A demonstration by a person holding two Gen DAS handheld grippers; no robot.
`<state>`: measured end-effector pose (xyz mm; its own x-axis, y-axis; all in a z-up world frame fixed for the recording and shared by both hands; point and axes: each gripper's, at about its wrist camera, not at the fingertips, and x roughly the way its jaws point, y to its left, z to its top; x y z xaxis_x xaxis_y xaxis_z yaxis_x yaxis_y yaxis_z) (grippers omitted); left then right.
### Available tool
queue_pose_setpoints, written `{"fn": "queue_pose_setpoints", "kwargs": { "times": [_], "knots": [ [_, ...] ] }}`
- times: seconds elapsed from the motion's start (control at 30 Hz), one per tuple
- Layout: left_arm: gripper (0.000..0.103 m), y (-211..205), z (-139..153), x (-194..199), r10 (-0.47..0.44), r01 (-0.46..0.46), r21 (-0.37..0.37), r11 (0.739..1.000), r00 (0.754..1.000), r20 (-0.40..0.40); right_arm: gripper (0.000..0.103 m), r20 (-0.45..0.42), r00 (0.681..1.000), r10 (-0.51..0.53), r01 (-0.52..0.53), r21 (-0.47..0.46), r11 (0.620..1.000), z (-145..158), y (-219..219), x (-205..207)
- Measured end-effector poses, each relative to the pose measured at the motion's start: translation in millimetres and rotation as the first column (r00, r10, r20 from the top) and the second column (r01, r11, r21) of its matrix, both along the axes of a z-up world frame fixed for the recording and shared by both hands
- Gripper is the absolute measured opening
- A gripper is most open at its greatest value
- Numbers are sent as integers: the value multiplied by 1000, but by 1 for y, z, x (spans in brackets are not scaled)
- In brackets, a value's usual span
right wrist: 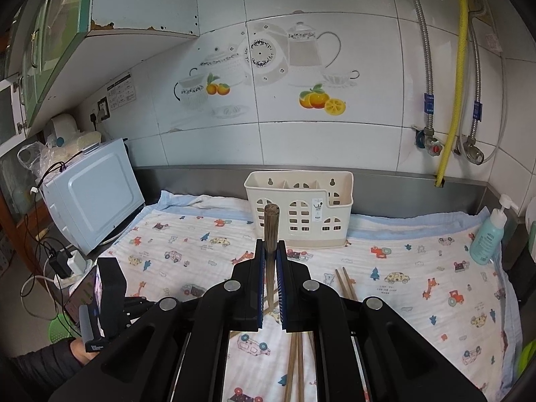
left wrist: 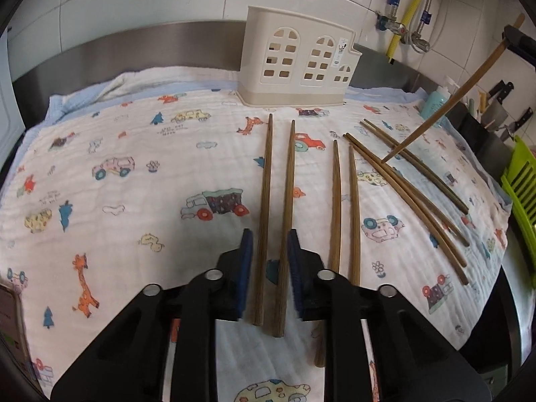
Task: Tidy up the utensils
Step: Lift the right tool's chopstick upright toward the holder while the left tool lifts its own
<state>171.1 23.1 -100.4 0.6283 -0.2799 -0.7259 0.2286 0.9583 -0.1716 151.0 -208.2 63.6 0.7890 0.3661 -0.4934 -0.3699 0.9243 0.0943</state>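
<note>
A home kitchen: white wall tiles [right wrist: 335, 140] decorated with teapots and oranges, a steel counter backsplash [right wrist: 385, 191], a microwave [right wrist: 90, 194], green wall cabinets [right wrist: 43, 43], water valves [right wrist: 432, 144], a soap pump bottle [right wrist: 489, 234], and knives [left wrist: 502, 100] in a rack.

Nine wooden chopsticks [left wrist: 264, 201] are showing in the left wrist view. Eight are lying on the one printed cloth [left wrist: 134, 201], and one raised chopstick [left wrist: 449, 100] is slanting in the air toward 2 o'clock. Of the eight, two are lying at the centre, two more just toward 3 o'clock of them, and four are fanning out toward 4 o'clock. One cream utensil holder [left wrist: 294, 60] is standing at 12 o'clock. In the right wrist view, one pump bottle [right wrist: 487, 238] is standing at 3 o'clock and one microwave [right wrist: 93, 194] is sitting at 9 o'clock.
</note>
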Motion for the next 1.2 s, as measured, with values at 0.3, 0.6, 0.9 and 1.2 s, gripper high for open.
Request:
{"fn": "queue_pose_setpoints", "kwargs": {
  "times": [0.3, 0.6, 0.9, 1.2],
  "knots": [
    [17, 3, -13, 5, 27, -26, 10, 1000, 999, -34, 7, 6, 1000, -1, 1, -2, 1000, 1, -1, 0],
    [7, -13, -12, 5, 37, -36, 127, 991, 999, -5, 7, 16, 1000, -3, 3, -2, 1000, 4, -1, -1],
    [5, -6, 27, 0, 7, -9, 38, 999, 999, 53, 7, 41, 999, 2, -2, -11, 1000, 18, -1, -4],
    [5, -3, 84, 11, -11, 13, -15, 1000, 989, 149, 7, 77, 997, 8, -7, -17, 1000, 42, -2, 3]
  ]
}}
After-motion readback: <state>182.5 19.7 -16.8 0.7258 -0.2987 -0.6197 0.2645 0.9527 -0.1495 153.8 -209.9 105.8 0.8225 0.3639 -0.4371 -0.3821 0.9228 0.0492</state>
